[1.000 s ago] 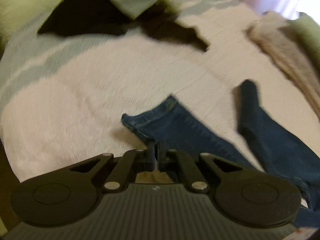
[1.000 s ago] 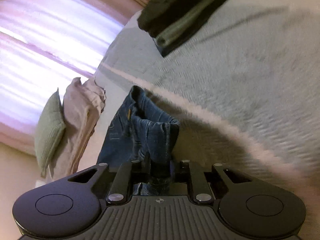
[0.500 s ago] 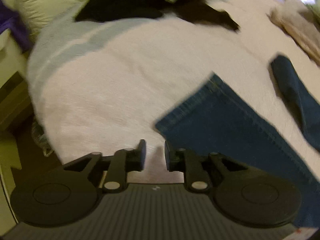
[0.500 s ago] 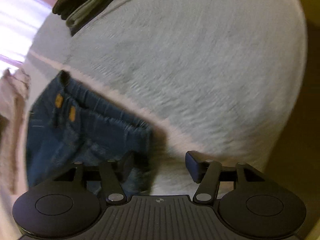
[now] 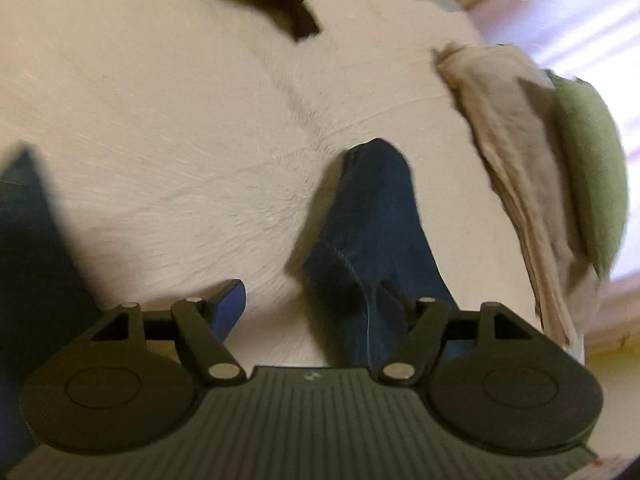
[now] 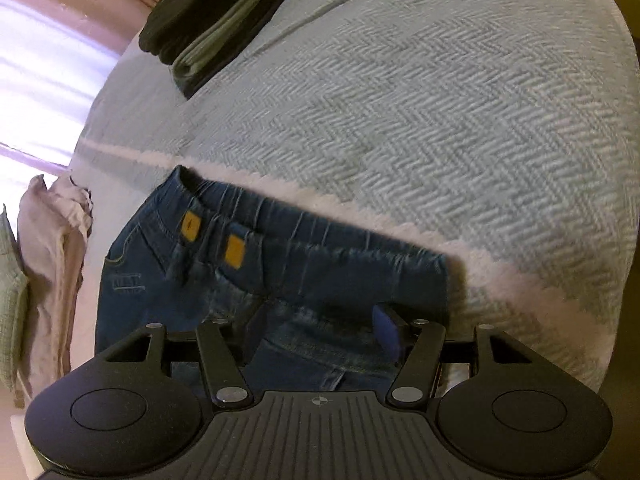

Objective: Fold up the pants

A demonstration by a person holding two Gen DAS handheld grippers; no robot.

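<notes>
1. On a bed [image 6: 440, 120] with a pale herringbone blanket: dark blue pants [image 6: 280, 264], spread flat, waistband toward the blanket's fringed edge, two small orange tabs just below it.
2. Right gripper [image 6: 320, 332] low over the waistband end — fingers [image 6: 386, 330] spread wide, denim showing in the gap, nothing clamped.
3. Left gripper [image 5: 308, 300] above the leg end of the pants [image 5: 372, 232], fingers [image 5: 230, 300] spread wide and holding nothing; one leg running up between them, its right edge passing under the right finger, its tip resting on the pale cover [image 5: 160, 120].
4. More blue denim at the far left edge of the left view, blurred.
5. Near the bright window side: a rumpled beige cloth [image 5: 512, 152] with a green cushion [image 5: 592, 168] just beside it.
6. At the far side of the bed: a folded stack of black and grey-green clothes [image 6: 212, 16], well apart from the pants.
</notes>
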